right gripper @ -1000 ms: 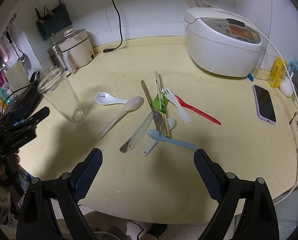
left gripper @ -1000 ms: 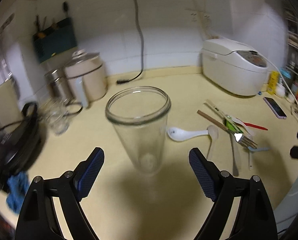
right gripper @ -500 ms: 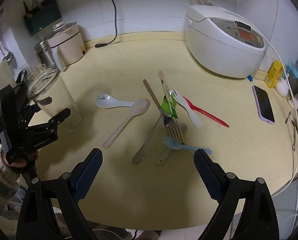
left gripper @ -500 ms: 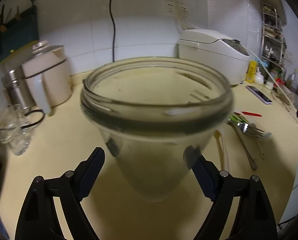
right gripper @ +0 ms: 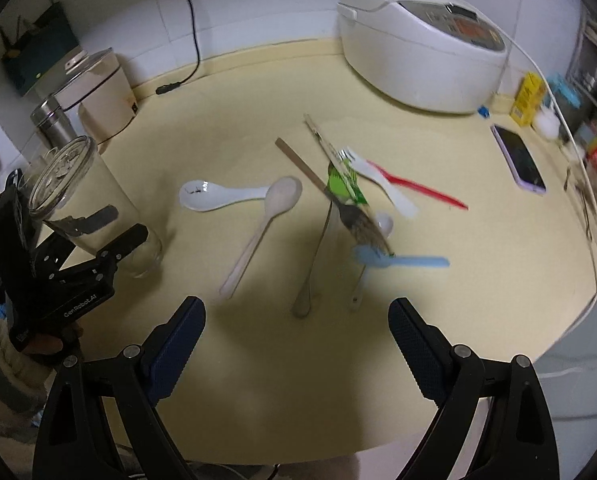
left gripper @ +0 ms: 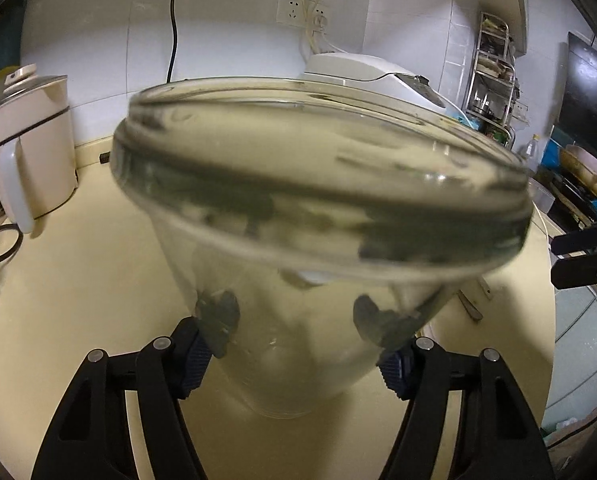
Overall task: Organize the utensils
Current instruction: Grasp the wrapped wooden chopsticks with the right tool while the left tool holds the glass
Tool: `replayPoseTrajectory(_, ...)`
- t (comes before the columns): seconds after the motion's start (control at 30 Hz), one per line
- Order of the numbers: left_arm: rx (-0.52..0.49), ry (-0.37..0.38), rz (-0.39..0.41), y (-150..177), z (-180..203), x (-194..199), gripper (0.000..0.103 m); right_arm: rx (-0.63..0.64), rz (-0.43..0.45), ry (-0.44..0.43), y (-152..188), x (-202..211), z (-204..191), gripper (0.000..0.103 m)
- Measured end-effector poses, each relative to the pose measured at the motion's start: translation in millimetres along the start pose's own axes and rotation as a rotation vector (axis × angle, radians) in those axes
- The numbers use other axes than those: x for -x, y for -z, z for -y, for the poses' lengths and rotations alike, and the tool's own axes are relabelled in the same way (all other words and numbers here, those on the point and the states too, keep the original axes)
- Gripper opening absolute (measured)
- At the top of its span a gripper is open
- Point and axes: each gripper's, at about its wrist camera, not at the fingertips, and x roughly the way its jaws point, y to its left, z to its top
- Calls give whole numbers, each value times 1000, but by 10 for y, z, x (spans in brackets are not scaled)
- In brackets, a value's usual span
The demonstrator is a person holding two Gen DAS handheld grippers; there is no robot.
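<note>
The left tool (left gripper: 294, 336) squeezes the empty glass jar (left gripper: 298, 248) between its pads, the right tool (right gripper: 294, 336) hangs wide open with the spoons and forks (right gripper: 330, 208) lying on the counter (right gripper: 298, 380) just ahead, so nothing is sorted yet.

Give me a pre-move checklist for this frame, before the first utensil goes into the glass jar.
1. Left gripper around the glass jar: ok, a finger on each side.
2. Left grip firm on the glass: cannot tell; the pads look pressed to it, seen through the jar.
3. Jar upright with mouth open: ok.
4. Jar holds nothing yet: ok.
5. Right gripper open and holding nothing: ok.
6. Utensils in the open on the counter: ok; the beige spoon lies apart, the fork sits in the crossed pile.
</note>
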Motion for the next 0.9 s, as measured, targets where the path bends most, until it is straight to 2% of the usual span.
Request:
replayPoseTrajectory(0.03, 0, 0, -2, 2, -1, 1, 73, -21, 5, 9, 7, 12, 35, 85)
replayPoseTrajectory(0.13, 17, 14, -14, 11, -41, -4, 74, -62, 11, 33, 1, 24, 155, 79)
replayPoseTrajectory(0.33, 30, 21, -28, 16, -68, -19, 73, -94, 11, 42, -140, -29, 547, 77)
replayPoseTrajectory(0.57, -18, -44, -42, 23, 27, -36, 71, -74, 11, 50, -509, -219, 1049, 66)
replayPoseTrajectory(0.67, -32, -69, -51, 24, 62, -55, 71, -28, 8, -3, -771, -378, 1043, 64)
replayPoseTrajectory(0.9, -32, -85, -52, -24, 132, -75, 71, 167, 4, -23, -1507, -1015, 503, 60)
